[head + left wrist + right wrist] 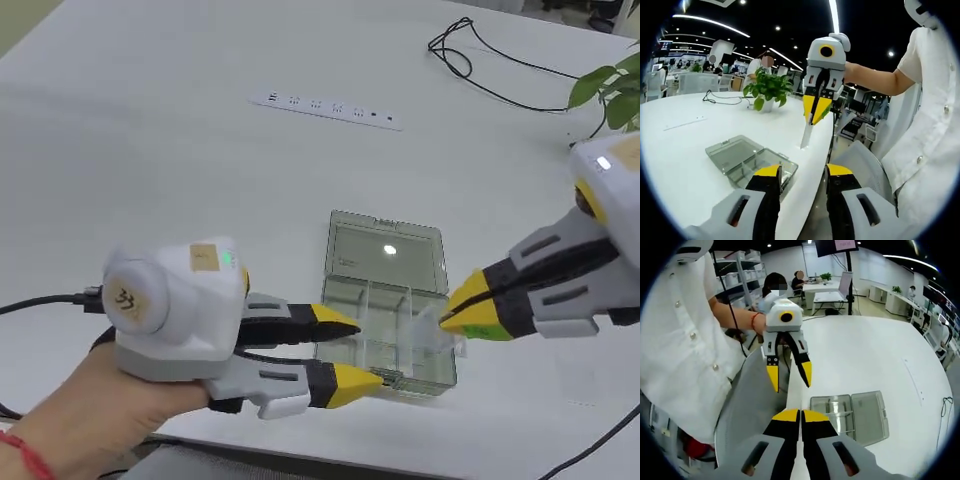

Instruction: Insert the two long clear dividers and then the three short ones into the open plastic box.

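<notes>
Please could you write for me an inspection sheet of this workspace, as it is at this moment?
Surface: white table, no spills seen.
Job's things: clear rectangular plastic box open, lid lying flat on its far side; some partitions seem fitted inside, number unclear. One clear flat plastic divider is held in the air.
Clutter: white power strip beyond the box.
Grippers: left tongs open, holding nothing, near the box's front; right tongs shut on the divider, by the box's right side.
Cables: black cable looped near the far edge.
Surroundings: green potted plant on the table; office desks and people behind.
</notes>
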A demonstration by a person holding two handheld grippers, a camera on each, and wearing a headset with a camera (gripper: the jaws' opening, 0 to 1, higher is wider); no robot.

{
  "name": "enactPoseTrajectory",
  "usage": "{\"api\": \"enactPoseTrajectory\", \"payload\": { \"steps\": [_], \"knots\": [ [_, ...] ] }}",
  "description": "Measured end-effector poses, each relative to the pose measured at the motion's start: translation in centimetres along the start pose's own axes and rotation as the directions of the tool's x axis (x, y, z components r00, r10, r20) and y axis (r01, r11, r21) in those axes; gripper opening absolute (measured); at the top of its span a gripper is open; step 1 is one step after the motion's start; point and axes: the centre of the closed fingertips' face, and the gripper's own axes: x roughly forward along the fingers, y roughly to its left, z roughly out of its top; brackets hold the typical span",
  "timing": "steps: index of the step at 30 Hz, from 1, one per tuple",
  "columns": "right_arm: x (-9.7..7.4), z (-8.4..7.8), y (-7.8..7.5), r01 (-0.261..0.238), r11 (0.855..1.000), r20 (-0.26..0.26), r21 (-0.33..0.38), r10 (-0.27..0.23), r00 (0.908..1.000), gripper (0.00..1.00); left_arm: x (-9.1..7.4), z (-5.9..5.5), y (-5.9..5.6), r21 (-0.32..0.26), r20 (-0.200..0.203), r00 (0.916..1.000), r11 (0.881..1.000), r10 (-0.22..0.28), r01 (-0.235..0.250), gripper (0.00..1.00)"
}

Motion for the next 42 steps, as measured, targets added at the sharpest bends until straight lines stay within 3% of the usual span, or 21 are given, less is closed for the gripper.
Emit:
{"api": "enactPoseTrajectory", "payload": {
  "steps": [7, 18, 29, 32, 42],
  "knots": [
    [0.7, -1.1, -2.6, 0.051, 0.999, -0.022, -0.003, -0.051, 0.9984, 0.02, -0.6, -0.7, 1.4, -0.01, -0.011, 0.9985, 0.999, 0.053, -0.053, 0.42],
    [2.9, -2.8, -5.6, 0.104, 0.994, -0.009, 0.017, -0.104, 0.9946, 0.02, -1.4, -1.9, 3.7, -0.034, -0.019, 0.99, 0.99, 0.14, -0.14, 0.67],
    [5.0, -4.8, -6.9, 0.105, 0.994, 0.02, 0.04, -0.106, 0.9942, 0.02, -1.5, -2.3, 4.7, -0.03, -0.022, 0.9844, 0.984, 0.175, -0.175, 0.83],
    [5.3, -5.2, -7.0, 0.103, 0.994, 0.019, 0.044, -0.104, 0.9944, 0.02, -1.4, -2.2, 4.9, -0.022, -0.014, 0.9818, 0.982, 0.189, -0.19, 0.94],
    [5.7, -6.0, -7.1, 0.098, 0.994, 0.01, 0.04, -0.098, 0.9951, 0.02, -1.1, -2.4, 5.0, -0.023, -0.025, 0.9834, 0.983, 0.18, -0.18, 0.96]
  ]
}}
